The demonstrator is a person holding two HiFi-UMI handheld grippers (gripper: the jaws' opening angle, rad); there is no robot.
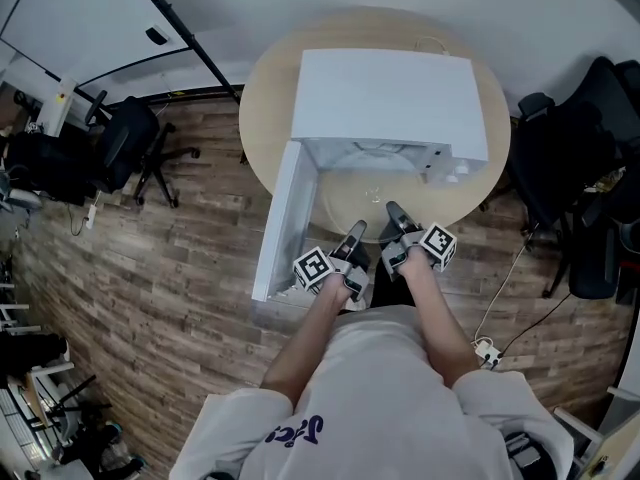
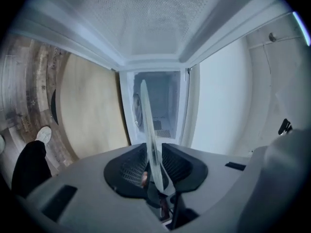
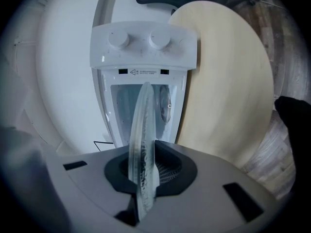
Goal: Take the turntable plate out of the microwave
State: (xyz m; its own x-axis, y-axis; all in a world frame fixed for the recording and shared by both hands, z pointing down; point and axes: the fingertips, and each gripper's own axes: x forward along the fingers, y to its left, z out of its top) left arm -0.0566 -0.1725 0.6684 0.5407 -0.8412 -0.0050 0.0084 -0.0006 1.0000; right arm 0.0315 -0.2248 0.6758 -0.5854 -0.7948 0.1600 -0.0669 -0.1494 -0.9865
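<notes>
The clear glass turntable plate (image 1: 372,197) hangs just in front of the white microwave's (image 1: 385,98) open cavity, hard to make out from above. In the left gripper view the plate (image 2: 147,120) shows edge-on, and my left gripper (image 2: 154,171) is shut on its near rim. Its ribbed rim (image 3: 143,125) shows the same way in the right gripper view, pinched by my right gripper (image 3: 143,171). Seen from the head, the left gripper (image 1: 356,230) and right gripper (image 1: 393,211) sit side by side at the plate's near edge. The microwave door (image 1: 285,218) stands swung open to the left.
The microwave rests on a round wooden table (image 1: 265,98). Its control panel with two knobs (image 3: 143,42) faces the right gripper. Black office chairs stand at the left (image 1: 125,143) and right (image 1: 575,168). A cable and power strip (image 1: 487,351) lie on the wood floor.
</notes>
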